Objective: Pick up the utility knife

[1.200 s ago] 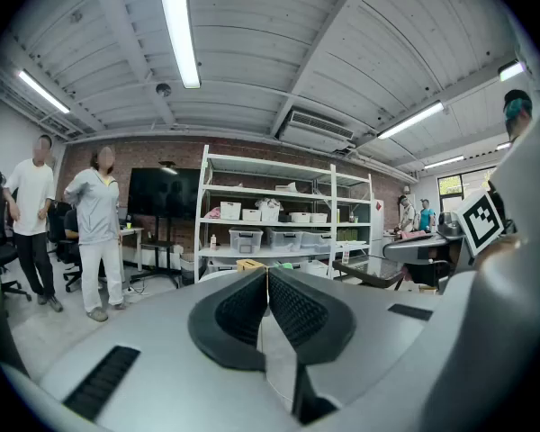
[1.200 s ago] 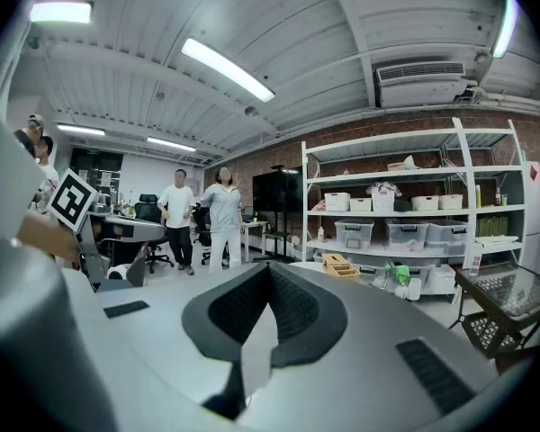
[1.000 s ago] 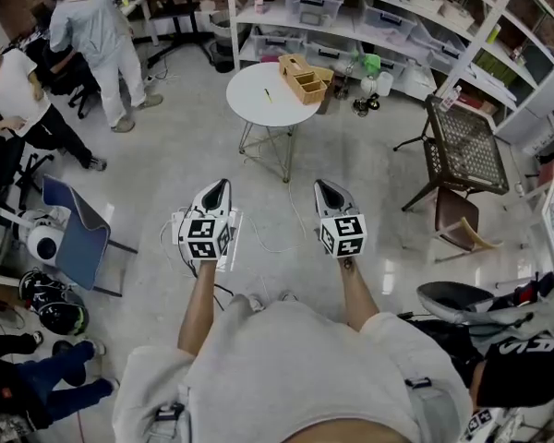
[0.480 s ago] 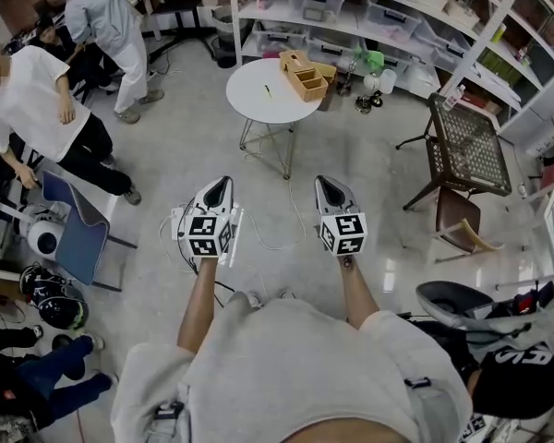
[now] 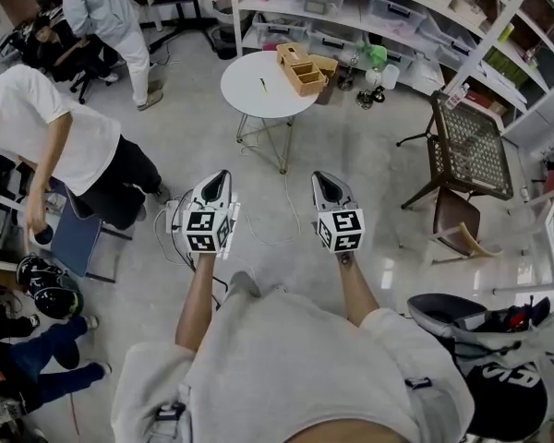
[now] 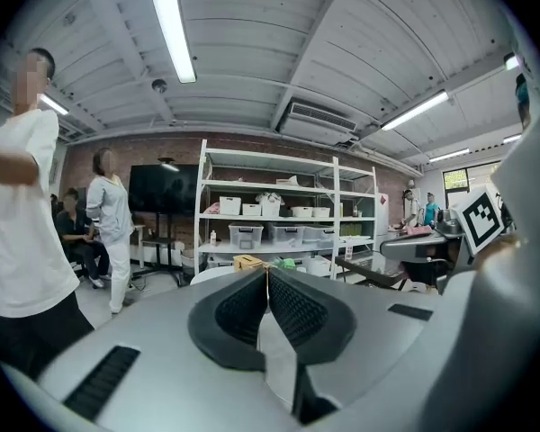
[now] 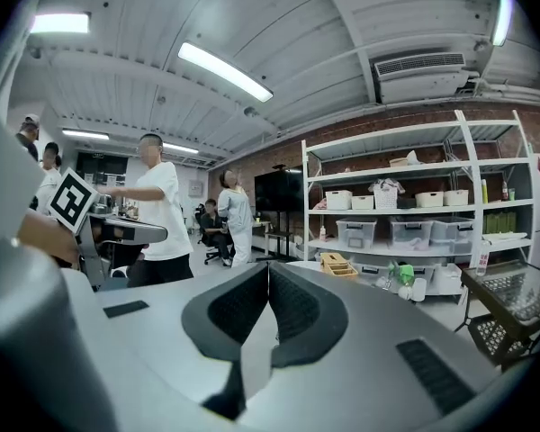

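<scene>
A small slim object (image 5: 263, 85), which may be the utility knife, lies on the round white table (image 5: 249, 100) far ahead in the head view; it is too small to make out. Beside it stands a wooden box (image 5: 302, 69), also visible as the wooden box (image 7: 339, 264) in the right gripper view. My left gripper (image 5: 218, 181) and right gripper (image 5: 323, 183) are held side by side at chest height, well short of the table. The left gripper (image 6: 267, 273) has its pads together with nothing between them. The right gripper (image 7: 268, 268) is likewise shut and empty.
A person in a white T-shirt (image 5: 60, 141) bends over a blue chair (image 5: 74, 243) at the left. Another person (image 5: 102, 7) stands farther back. A black mesh stand (image 5: 466, 141) is at the right, storage shelves (image 5: 397, 17) lie behind the table, and cables (image 5: 277, 238) trail on the floor.
Both grippers and the view have moved forward toward the round table. The person in the white T-shirt has risen and stepped toward the blue chair. Both grippers stayed shut.
</scene>
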`<state>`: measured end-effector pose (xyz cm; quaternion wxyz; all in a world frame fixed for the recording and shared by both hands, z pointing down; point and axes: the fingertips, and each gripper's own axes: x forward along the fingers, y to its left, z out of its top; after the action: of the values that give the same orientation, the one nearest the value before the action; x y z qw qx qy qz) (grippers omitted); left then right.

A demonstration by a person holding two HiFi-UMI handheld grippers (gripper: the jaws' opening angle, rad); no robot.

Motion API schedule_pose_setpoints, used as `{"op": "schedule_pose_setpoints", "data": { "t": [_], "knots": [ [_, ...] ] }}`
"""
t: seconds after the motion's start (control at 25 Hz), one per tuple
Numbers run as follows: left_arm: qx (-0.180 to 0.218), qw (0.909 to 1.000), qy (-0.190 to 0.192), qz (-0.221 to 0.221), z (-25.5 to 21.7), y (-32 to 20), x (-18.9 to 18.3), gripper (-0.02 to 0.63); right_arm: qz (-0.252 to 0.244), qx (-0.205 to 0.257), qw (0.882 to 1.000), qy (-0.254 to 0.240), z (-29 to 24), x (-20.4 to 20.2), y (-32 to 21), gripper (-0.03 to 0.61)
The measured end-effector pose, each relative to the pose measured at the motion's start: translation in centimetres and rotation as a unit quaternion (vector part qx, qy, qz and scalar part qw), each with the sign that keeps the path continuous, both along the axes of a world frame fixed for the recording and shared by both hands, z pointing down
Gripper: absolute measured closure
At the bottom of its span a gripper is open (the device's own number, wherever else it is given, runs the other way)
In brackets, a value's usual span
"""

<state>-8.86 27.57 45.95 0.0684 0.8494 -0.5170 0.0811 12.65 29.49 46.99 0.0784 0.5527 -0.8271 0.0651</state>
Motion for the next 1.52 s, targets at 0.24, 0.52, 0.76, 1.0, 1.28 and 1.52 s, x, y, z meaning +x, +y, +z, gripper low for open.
{"op": "schedule_pose_setpoints", "data": {
  "t": [0.24, 0.52, 0.76, 1.0, 1.28, 1.52],
  "knots": [
    [-0.007, 1.0, -0.002, 0.001, 1.0, -1.6, 1.3, 0.591, -0.008, -0.007, 1.0, -0.001, 1.2, 0.9, -1.8, 0.548],
    [-0.015, 0.9999, 0.004, 0.007, 2.3, -6.5, 1.8, 0.591, -0.008, -0.016, 1.0, 0.007, 2.1, 1.0, -6.7, 0.548],
    [-0.016, 0.9997, 0.015, 0.015, 2.4, -14.0, 1.3, 0.591, -0.004, -0.02, 1.0, 0.016, 2.1, 0.1, -13.4, 0.548],
    [-0.008, 0.9994, 0.016, 0.028, 0.9, -22.3, 0.0, 0.591, 0.005, -0.016, 1.0, 0.015, 0.9, -1.9, -21.6, 0.548],
    [-0.004, 0.999, 0.015, 0.041, 0.3, -31.0, -2.5, 0.591, 0.017, -0.011, 1.0, 0.017, 0.4, -4.4, -29.6, 0.548],
    [-0.01, 0.9979, 0.014, 0.062, 1.2, -35.5, -3.0, 0.591, 0.033, -0.016, 0.999, 0.019, 1.3, -5.4, -33.4, 0.548]
  ]
}}
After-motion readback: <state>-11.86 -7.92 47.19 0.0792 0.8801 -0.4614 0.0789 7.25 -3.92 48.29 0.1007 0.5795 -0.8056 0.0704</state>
